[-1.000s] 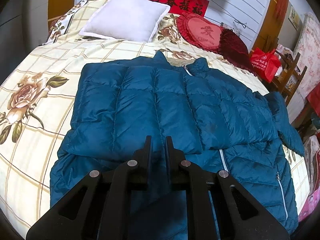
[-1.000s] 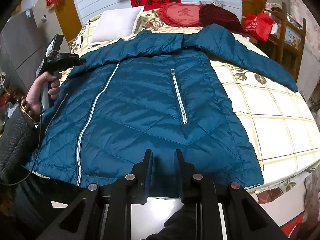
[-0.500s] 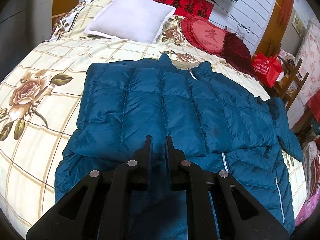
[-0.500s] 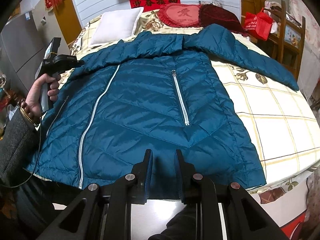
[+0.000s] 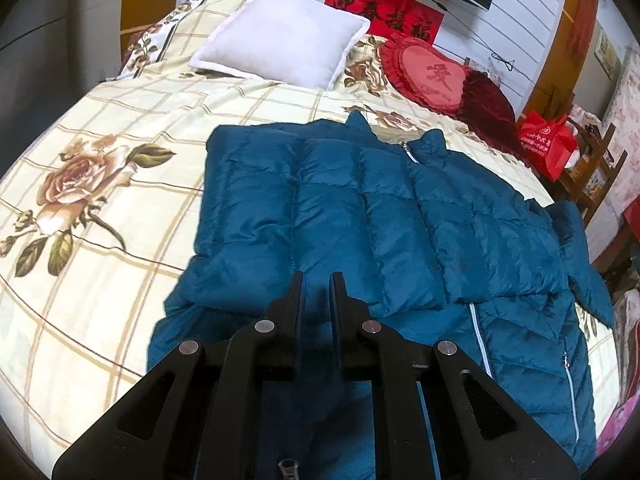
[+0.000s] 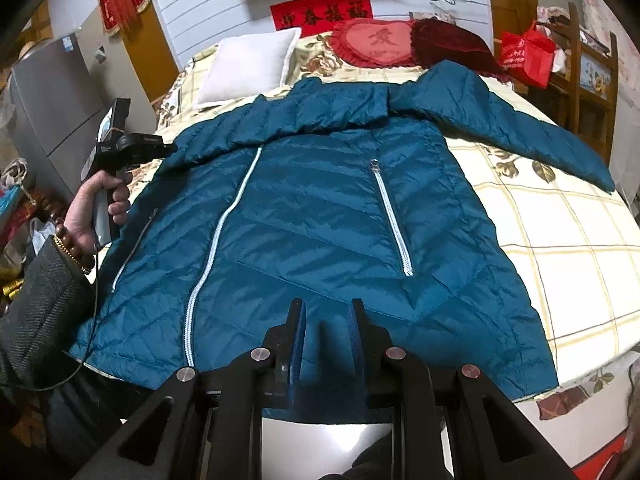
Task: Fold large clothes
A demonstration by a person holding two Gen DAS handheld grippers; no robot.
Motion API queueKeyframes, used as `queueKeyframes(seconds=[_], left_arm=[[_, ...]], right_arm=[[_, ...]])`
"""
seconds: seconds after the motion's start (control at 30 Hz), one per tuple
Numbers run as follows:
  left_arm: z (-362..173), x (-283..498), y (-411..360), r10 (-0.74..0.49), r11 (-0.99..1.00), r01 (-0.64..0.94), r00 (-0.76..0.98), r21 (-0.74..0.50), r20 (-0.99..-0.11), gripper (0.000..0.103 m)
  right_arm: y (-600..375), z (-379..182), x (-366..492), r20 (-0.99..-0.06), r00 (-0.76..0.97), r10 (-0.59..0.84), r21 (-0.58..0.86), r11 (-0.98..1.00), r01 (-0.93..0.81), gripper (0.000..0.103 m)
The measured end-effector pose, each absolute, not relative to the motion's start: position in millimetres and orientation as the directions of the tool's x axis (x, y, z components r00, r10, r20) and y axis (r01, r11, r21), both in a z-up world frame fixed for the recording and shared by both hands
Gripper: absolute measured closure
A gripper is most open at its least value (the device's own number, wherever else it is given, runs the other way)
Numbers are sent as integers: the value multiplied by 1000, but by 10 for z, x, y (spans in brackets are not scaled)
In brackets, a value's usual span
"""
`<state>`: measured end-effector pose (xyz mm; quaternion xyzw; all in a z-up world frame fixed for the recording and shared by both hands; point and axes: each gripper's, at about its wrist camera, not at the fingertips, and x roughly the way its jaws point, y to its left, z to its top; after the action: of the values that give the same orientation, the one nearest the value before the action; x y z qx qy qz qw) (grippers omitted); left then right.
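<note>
A large teal down jacket lies front-up on the bed, hem towards me. One sleeve is folded flat across its chest; the other sleeve stretches out to the right over the bedspread. My left gripper hovers shut over the lower edge of the folded sleeve, with nothing held. At the hem, my right gripper is shut on the jacket, and teal fabric fills the narrow gap between its pads. A hand holds the left tool at the jacket's left side.
The bed's floral checked bedspread runs left of the jacket. A white pillow and a red heart cushion lie at the head. To the right stand a red bag and a wooden chair. A grey cabinet stands left.
My left gripper has drifted a little to the left, so the jacket sits further right in its view. The right gripper has stayed at the hem.
</note>
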<state>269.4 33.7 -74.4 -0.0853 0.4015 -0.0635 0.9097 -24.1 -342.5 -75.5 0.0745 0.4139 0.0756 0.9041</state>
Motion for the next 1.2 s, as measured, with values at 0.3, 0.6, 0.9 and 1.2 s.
queueKeyframes(seconds=[0.3,0.6,0.9,1.2], left_arm=[[-777,2703,457,-162,978,11,668,-207,-726,94],[-748,2720,454,-167,975,4,668,-221,-725,94],[-751,2761,483,-177,971,-6,649,-238,-740,94],[-697,2735,340,-167,980,30,650,-195,-741,94]], right_arm=[[-3523,-735,-266,-717,664,210,229,971,-60,83],[-3556,-730,-273,-712,670,208,234,971,-53,83],[-3651,-589,-11,-706,695,136,209,978,22,83],[-4535,-421,630,-649,746,-147,73,964,254,32]])
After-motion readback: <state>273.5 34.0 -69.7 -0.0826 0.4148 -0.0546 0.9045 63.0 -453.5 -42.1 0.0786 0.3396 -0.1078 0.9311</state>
